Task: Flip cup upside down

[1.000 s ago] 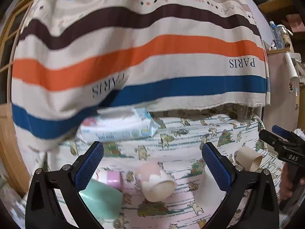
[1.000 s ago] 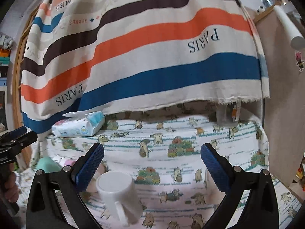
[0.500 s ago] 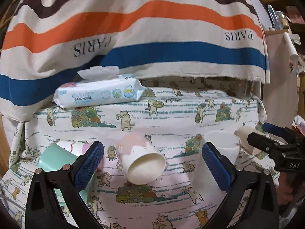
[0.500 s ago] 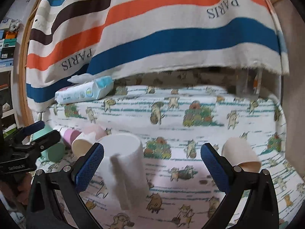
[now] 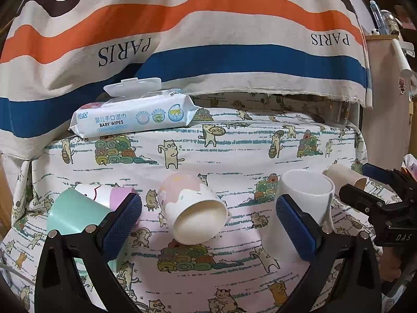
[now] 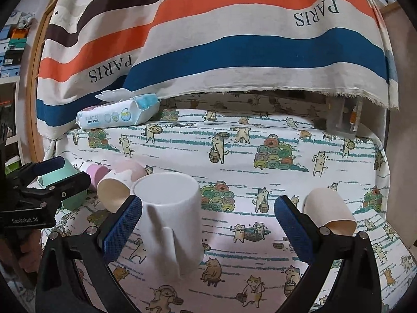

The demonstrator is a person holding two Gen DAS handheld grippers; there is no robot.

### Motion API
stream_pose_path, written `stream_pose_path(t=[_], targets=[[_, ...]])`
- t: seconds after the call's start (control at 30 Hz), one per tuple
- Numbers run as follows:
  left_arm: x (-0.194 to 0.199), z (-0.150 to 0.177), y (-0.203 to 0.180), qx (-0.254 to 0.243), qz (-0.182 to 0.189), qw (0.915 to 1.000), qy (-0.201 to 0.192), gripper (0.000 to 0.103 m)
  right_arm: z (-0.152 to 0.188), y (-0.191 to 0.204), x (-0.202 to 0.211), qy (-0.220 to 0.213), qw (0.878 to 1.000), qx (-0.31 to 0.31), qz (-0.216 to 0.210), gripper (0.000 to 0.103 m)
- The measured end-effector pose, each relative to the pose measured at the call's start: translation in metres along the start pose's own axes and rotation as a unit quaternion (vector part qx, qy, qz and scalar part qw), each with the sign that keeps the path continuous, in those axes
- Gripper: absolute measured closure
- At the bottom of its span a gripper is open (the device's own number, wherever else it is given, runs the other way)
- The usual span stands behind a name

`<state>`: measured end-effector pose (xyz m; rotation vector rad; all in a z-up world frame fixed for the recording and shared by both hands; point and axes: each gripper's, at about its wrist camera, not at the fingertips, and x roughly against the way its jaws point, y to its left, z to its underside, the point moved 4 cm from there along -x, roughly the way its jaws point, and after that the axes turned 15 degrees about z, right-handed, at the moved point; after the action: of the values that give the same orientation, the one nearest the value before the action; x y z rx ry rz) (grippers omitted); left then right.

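Note:
A white mug (image 6: 170, 221) stands upright on the cat-print cloth, handle toward the right wrist camera; it also shows in the left wrist view (image 5: 302, 203). A pink-and-white cup (image 5: 192, 214) lies on its side, mouth toward the left wrist camera, and shows in the right wrist view (image 6: 118, 185) too. My left gripper (image 5: 208, 224) is open and empty, with the pink cup between and beyond its jaws. My right gripper (image 6: 208, 227) is open and empty, with the mug just inside its left pad (image 6: 122, 228).
A teal cup (image 5: 70, 216) and a pink-lilac cup (image 5: 112, 195) lie at the left. A beige cup (image 6: 328, 211) lies on its side at the right. A baby wipes pack (image 5: 133, 117) sits at the back under a hanging striped cloth (image 5: 208, 39).
Both grippers have come lower and closer to the table. The mug and the pink cup now look larger and sit nearer the jaws. No object has moved.

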<state>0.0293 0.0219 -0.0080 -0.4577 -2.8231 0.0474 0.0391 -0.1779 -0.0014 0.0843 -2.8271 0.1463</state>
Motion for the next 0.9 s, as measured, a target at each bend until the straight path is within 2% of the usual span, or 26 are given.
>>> stream_pose_path(t=[0.9], targets=[[-0.0005, 0.0009, 0.0003, -0.001, -0.008, 1.0, 0.004, 0.001, -0.0001, -0.0008, -0.0004, 0.001, 1.0, 0.0, 0.003, 0.001]])
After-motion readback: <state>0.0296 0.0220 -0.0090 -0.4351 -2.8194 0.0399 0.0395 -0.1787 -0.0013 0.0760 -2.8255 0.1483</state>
